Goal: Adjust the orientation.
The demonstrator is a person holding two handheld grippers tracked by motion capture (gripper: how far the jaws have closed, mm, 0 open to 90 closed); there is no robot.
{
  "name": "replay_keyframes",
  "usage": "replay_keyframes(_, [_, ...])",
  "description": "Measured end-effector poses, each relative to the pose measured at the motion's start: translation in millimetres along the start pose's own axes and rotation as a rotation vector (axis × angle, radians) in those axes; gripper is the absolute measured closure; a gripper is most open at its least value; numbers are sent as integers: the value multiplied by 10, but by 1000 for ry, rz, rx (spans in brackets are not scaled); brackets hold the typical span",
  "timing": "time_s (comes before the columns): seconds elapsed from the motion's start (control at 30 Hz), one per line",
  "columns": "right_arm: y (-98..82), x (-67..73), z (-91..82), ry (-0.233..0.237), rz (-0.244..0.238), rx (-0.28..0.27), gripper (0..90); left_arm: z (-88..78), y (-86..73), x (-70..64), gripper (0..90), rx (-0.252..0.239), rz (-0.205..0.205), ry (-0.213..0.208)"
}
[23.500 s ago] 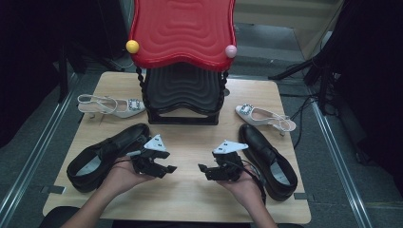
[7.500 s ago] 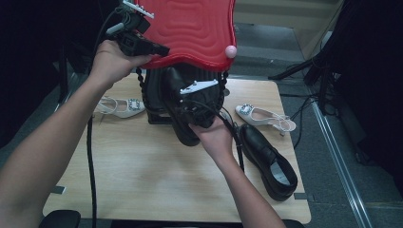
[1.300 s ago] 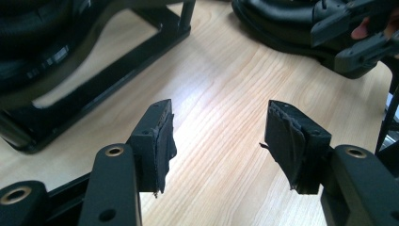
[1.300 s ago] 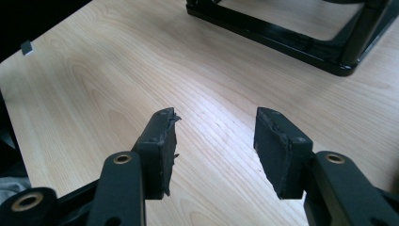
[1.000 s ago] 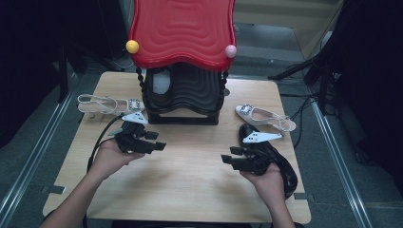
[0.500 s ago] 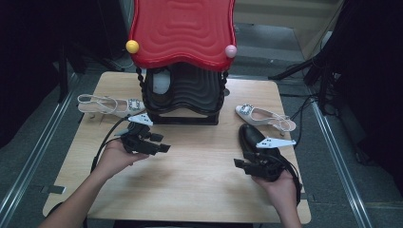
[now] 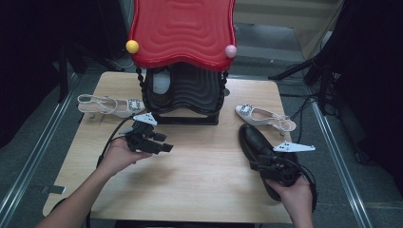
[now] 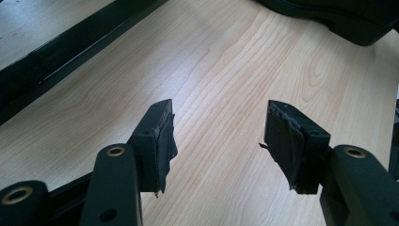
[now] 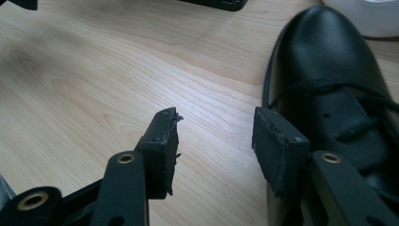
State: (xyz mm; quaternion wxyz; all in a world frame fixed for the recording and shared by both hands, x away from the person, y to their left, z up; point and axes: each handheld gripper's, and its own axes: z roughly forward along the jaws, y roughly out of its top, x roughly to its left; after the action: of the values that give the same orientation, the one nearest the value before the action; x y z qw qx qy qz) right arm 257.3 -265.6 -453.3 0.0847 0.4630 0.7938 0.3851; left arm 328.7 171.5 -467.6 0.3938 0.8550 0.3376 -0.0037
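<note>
A black lace-up shoe (image 7: 256, 140) lies at the table's right, toe pointing away from me. My right gripper (image 7: 255, 165) hovers at its near left side. In the right gripper view (image 9: 214, 125) the jaws have just been closing a little, still open. Bare wood shows between them, and the right pad (image 9: 275, 141) sits over the shoe (image 9: 329, 61) edge. My left gripper (image 7: 164, 147) is held low in front of the rack (image 7: 183, 33), open with nothing between its pads (image 8: 216, 122). A second black shoe (image 7: 161, 83) with a pale insole stands inside the rack.
The rack has a red wavy top and black shelves, and stands at the table's back centre. One white sandal (image 7: 107, 105) lies left of it, another (image 7: 266, 116) lies right of it beside the black shoe. The rack's black base (image 8: 70, 52) shows in the left gripper view.
My right hand has slid right and toward me, along the black shoe's side. The left gripper has hardly moved.
</note>
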Motion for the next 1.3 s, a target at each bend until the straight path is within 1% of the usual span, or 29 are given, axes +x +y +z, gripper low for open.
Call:
replay_keyframes(0.1, [-25,-34,-66,-24,7,2,536,6,7,5,433,1,0,1])
replay_keyframes(0.13, [-45,-58,-121,-18,18,-15,543,7,13,10,434,3,3,0])
replay_keyframes(0.2, [-52,-65,-143,-20,22,-19,545,10,16,8,433,-3,-1,0])
replay_keyframes(0.23, [-72,-79,-204,-21,33,-27,553,10,19,10,433,-4,-3,0])
replay_keyframes(0.33, [-100,-96,-273,-40,46,-25,556,4,19,20,433,-5,-1,3])
replay_keyframes(0.37, [-100,-96,-273,-40,46,-25,556,4,19,20,433,-5,-1,3])
replay_keyframes(0.43, [-136,-111,-308,-76,52,-11,555,-5,19,24,434,-8,-3,1])
replay_keyframes(0.5, [-176,-143,-326,-90,60,-6,556,-10,18,30,434,-13,-5,5])
replay_keyframes(0.53, [-210,-183,-324,-93,78,-7,565,-11,17,34,435,-12,-7,4])
replay_keyframes(0.57, [-210,-183,-324,-93,78,-7,565,-9,17,36,435,-13,-10,5])
replay_keyframes(0.6, [-219,-198,-319,-88,90,-13,575,-3,16,39,435,-9,-7,10])
replay_keyframes(0.73, [-220,-204,-323,-86,102,-10,588,2,14,37,435,-1,-2,16])
replay_keyframes(0.8, [-227,-201,-324,-91,109,7,596,-5,14,37,435,-5,0,15])
replay_keyframes(0.83, [-235,-204,-293,-105,99,32,596,-8,14,38,435,-10,-4,14])
replay_keyframes(0.87, [-235,-204,-293,-105,99,32,596,-8,14,38,435,-10,-4,14])
replay_keyframes(0.93, [-235,-196,-255,-122,90,51,592,-7,13,41,435,-12,-6,13])
replay_keyframes(0.97, [-220,-186,-215,-121,88,44,588,-4,13,41,435,-9,-2,15])
replay_keyframes(1.03, [-212,-179,-191,-121,87,46,584,1,13,39,435,-8,-1,16])
replay_keyframes(1.07, [-183,-167,-97,-120,87,52,585,7,14,33,436,-7,1,15])
replay_keyframes(1.1, [-183,-167,-97,-120,87,52,585,7,14,33,436,-7,1,15])
replay_keyframes(1.13, [-152,-166,-2,-129,91,66,591,11,14,29,436,-7,1,15])
replay_keyframes(1.17, [-137,-173,43,-133,99,78,595,12,13,26,437,-8,2,15])
replay_keyframes(1.27, [-105,-187,135,-145,122,99,665,17,12,31,437,-7,0,14])
replay_keyframes(1.3, [-95,-180,140,-172,118,102,708,17,12,31,437,-7,0,14])
